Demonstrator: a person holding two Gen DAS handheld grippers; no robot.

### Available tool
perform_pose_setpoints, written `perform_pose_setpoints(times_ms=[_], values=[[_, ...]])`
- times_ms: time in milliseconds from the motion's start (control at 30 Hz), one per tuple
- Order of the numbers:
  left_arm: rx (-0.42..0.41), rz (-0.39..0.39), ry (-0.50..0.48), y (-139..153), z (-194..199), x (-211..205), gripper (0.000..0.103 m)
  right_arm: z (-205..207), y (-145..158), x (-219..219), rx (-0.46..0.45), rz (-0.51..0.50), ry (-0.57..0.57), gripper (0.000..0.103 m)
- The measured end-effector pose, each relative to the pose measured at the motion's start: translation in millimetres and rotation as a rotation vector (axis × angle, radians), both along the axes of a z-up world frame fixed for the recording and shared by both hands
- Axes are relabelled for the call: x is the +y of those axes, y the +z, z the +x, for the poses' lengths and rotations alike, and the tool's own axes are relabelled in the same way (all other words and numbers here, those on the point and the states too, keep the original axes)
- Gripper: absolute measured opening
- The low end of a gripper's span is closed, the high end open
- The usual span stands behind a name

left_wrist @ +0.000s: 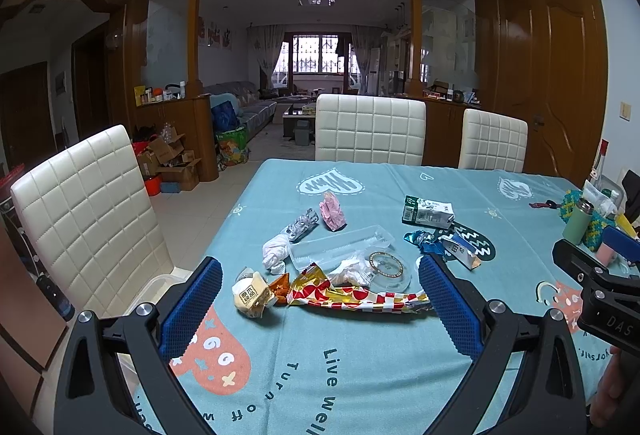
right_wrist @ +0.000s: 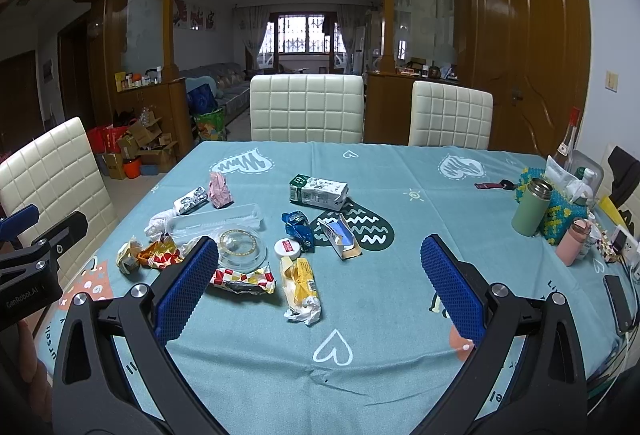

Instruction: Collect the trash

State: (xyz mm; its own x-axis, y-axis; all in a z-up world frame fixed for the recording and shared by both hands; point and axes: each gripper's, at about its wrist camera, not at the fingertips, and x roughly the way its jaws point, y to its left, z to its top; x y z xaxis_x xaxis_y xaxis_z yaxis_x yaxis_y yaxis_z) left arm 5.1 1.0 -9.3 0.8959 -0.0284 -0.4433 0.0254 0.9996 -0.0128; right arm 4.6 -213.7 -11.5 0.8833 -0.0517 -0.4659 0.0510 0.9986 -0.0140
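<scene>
My left gripper (left_wrist: 320,299) and right gripper (right_wrist: 316,275) both hang spread and empty over the table (right_wrist: 400,315). Nearest lie a crumpled yellow wrapper (right_wrist: 300,285) and a red checked wrapper (left_wrist: 360,297), light and crackly, so I'd pinch their bunched ends. Farther off, the milk carton (right_wrist: 318,192) looks stiffer; grip its flat sides.

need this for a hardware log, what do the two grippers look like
Both match: the left gripper and right gripper have black, cut-out frames with silver bolts and blue, dimpled finger pads. White lettering marks their black bodies. No cables or sleeves visible.
</scene>
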Motion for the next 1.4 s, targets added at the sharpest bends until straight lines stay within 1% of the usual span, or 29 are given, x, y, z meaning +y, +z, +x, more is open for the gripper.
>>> perform_pose_setpoints(times_ms=[1400], values=[[0.023,-0.004,-0.016,-0.6,1.4,-5.6,0.096,-0.1,0.4,-0.7,0.000,-0.003,-0.001,0.100]])
